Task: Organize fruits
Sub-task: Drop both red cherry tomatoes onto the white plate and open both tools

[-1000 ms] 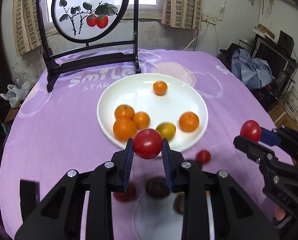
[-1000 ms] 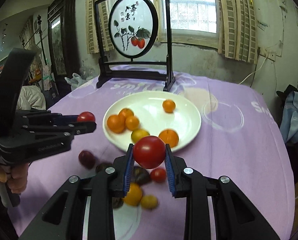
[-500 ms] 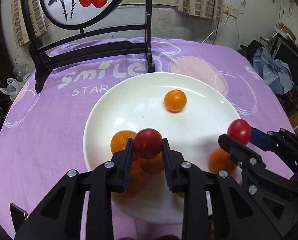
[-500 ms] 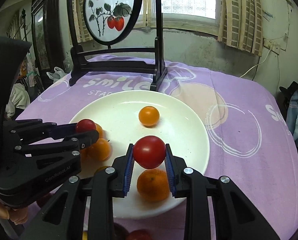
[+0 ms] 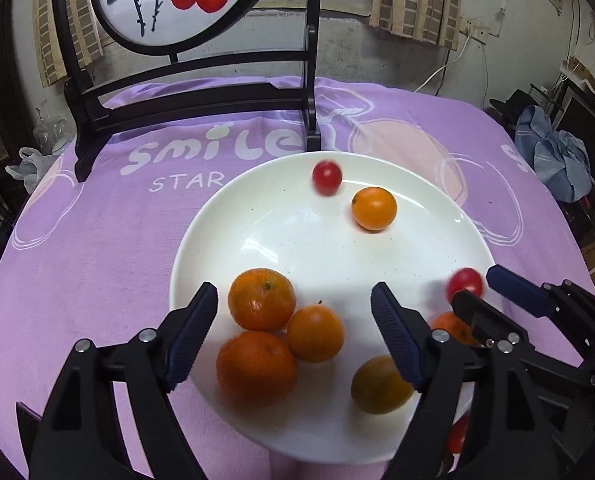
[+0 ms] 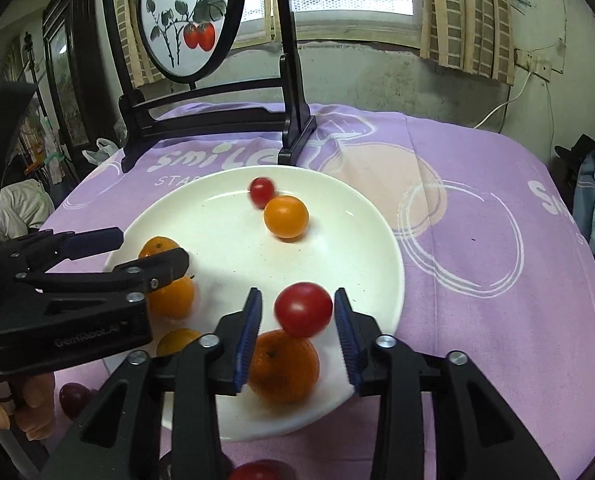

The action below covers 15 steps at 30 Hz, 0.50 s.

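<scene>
Two hand-held grippers hang over a white plate (image 5: 217, 224) on a purple tablecloth (image 5: 77, 240), both spread wide and gripping nothing. The left gripper (image 5: 293, 320) is empty above a cluster of oranges (image 5: 261, 298) at the plate's near left. A blurred red tomato (image 5: 326, 177) sits at the far rim beside a lone orange (image 5: 373, 208). Between the right gripper's (image 6: 297, 320) parted fingers a second tomato (image 6: 303, 310), also blurred, appears to be dropping toward the orange below it (image 6: 285, 366), seemingly let go to gather the fruit on the plate.
</scene>
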{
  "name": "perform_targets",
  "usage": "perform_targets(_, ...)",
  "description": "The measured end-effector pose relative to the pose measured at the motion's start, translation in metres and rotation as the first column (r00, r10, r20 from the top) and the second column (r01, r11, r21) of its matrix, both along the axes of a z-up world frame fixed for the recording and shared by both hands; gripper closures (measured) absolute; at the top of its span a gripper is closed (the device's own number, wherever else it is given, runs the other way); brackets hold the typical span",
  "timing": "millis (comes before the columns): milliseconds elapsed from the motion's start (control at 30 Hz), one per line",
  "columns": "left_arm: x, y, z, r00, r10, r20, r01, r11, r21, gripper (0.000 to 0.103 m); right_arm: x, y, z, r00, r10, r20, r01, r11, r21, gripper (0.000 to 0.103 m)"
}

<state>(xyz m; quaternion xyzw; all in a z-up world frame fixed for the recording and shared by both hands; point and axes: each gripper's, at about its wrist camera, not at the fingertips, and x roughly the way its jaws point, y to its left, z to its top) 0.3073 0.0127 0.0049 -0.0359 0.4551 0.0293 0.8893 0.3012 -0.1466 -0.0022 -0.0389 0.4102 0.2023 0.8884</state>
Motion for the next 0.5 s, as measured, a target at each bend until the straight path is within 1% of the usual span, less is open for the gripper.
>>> perform_targets(167, -0.024, 0.001, 0.008, 1.0, 0.005, 0.001, -0.005, 1.0, 0.001, 0.021, -0.011, -0.011, 0.009, 1.0, -0.02, -0.009, 0.02, 0.999, 0.046, 0.06)
perform_targets(233, -0.04, -0.001, 0.011, 1.0, -0.019, 0.003, 0.019, 0.999, 0.029, 0.019, -0.02, -0.017, 0.012, 1.0, -0.02, -0.007, 0.02, 0.998, 0.055, 0.058)
perform_targets(267, -0.047, -0.001, 0.012, 1.0, -0.025, 0.009, 0.024, 0.999, 0.044, 0.018, -0.027, -0.021, 0.013, 1.0, -0.022, -0.002, 0.022, 0.998, 0.052, 0.056)
perform_targets(300, -0.057, 0.0, 0.015, 0.999, -0.029, 0.022, 0.027, 0.998, 0.062, 0.016, -0.034, -0.025, 0.014, 1.0, -0.023, 0.003, 0.023, 0.998, 0.054, 0.049)
perform_targets(333, -0.065, 0.001, 0.016, 0.999, -0.031, 0.031, 0.028, 0.997, 0.069, 0.015, -0.039, -0.028, 0.015, 1.0, -0.023, 0.005, 0.023, 0.998, 0.055, 0.045)
perform_targets(400, -0.084, 0.005, 0.019, 0.998, -0.027, 0.048, 0.024, 0.998, 0.061, 0.014, -0.054, -0.035, 0.015, 1.0, -0.022, 0.004, 0.022, 0.999, 0.047, 0.045)
perform_targets(500, -0.111, 0.012, 0.019, 0.998, -0.013, 0.06, 0.012, 1.0, 0.027, 0.013, -0.076, -0.045, 0.012, 1.0, -0.016, -0.008, 0.016, 1.0, 0.025, 0.045)
